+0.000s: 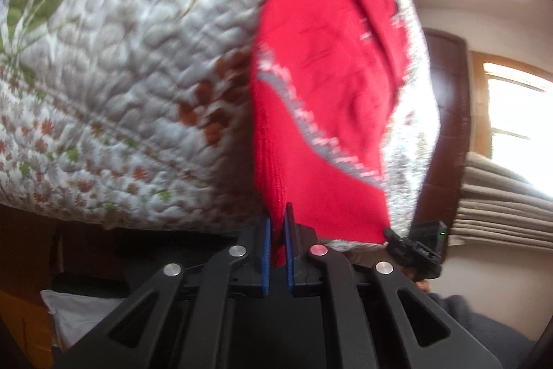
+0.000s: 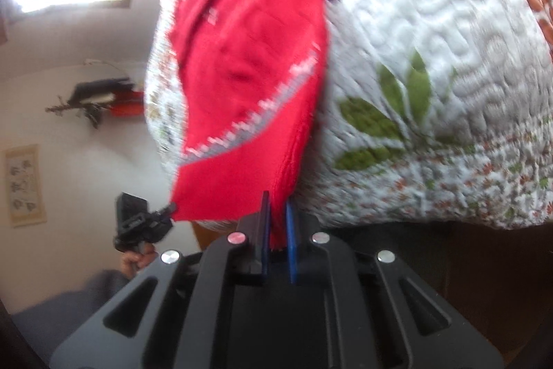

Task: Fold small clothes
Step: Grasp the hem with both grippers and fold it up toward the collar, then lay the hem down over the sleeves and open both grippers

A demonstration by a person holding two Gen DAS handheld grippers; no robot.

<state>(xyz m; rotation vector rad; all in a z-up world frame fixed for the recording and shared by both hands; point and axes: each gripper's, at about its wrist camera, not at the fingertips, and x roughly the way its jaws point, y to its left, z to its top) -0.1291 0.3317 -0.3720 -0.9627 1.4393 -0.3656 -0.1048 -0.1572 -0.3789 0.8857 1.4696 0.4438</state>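
Observation:
A red knit garment [image 1: 328,85] with a grey-and-white patterned band lies stretched over a quilted floral bedspread [image 1: 121,75]. My left gripper [image 1: 278,220] is shut on one ribbed corner of it, the red cloth pinched between the blue pads. In the right wrist view the same red garment [image 2: 252,64] runs up from my right gripper [image 2: 277,206], which is shut on the other corner. Each view shows the opposite gripper at the garment's far bottom corner: the right one [image 1: 414,248], the left one [image 2: 145,217] with a hand below it.
The quilted bedspread [image 2: 432,75] fills most of both views. A dark wooden headboard [image 1: 446,113] and a bright window [image 1: 518,113] stand to the right in the left wrist view. A wall shelf [image 2: 100,95] and a framed picture [image 2: 24,185] hang on the white wall.

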